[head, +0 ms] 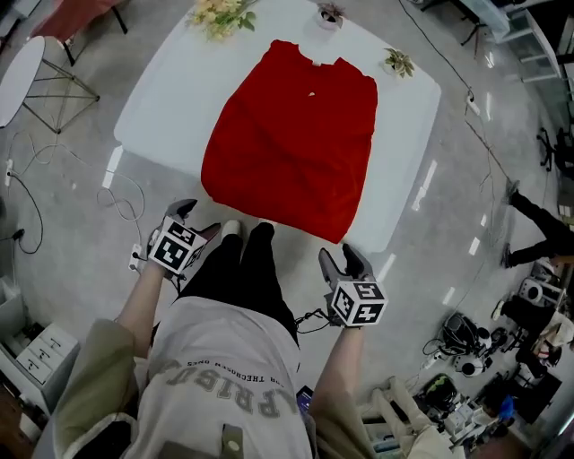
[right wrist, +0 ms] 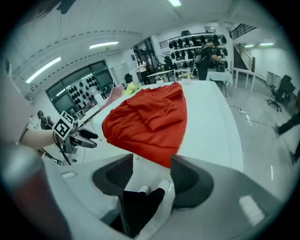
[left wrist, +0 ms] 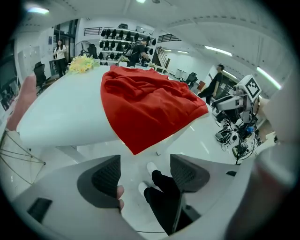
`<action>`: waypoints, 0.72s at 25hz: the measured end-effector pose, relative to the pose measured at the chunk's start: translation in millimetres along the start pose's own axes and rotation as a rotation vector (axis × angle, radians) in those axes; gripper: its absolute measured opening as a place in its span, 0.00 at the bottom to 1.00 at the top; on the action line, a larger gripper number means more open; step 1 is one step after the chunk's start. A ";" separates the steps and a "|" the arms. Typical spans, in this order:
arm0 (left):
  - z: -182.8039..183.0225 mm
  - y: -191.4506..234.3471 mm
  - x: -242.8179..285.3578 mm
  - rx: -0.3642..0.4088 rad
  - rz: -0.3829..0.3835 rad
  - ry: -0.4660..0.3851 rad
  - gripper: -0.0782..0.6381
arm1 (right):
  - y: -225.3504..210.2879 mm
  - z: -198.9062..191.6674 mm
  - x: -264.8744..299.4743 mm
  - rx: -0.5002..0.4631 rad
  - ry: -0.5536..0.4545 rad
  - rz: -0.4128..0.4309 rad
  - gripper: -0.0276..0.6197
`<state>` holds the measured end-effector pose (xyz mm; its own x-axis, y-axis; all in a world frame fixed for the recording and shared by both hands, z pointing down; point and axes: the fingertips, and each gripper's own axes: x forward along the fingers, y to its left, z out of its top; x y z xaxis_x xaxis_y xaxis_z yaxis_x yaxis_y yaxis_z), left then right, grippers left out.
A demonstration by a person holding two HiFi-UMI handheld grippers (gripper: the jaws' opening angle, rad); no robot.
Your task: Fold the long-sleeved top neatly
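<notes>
Claws sit off the cloth: left claw (head: 197, 220) and right claw (head: 341, 258) hang just near of the white table (head: 170, 90), jaws apart, gripping nothing. Rumpled red long-sleeved top (head: 291, 134) lies mid-table, its hem drooping over the near edge.

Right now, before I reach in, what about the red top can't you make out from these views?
- Sleeves: the red top lies rumpled; in all three views its own folds hide the cuffs.
- The white spot below the collar: head view, too small to identify.
- Near hem's underside: it hangs over the table edge, hidden by the cloth itself.
- The flowers: head view, cut off by the top edge.
</notes>
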<state>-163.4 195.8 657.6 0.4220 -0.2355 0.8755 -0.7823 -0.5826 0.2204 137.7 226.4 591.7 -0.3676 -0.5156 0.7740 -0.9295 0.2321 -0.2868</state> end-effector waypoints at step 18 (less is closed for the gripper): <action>5.9 8.4 75.4 -0.154 0.034 -0.009 0.51 | -26.3 -12.3 28.1 0.069 0.025 0.010 0.40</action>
<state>-135.5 168.6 722.9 0.3974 -0.2609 0.8798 -0.8572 -0.4478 0.2544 152.1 216.0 627.9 -0.3766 -0.4927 0.7845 -0.9261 0.1793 -0.3320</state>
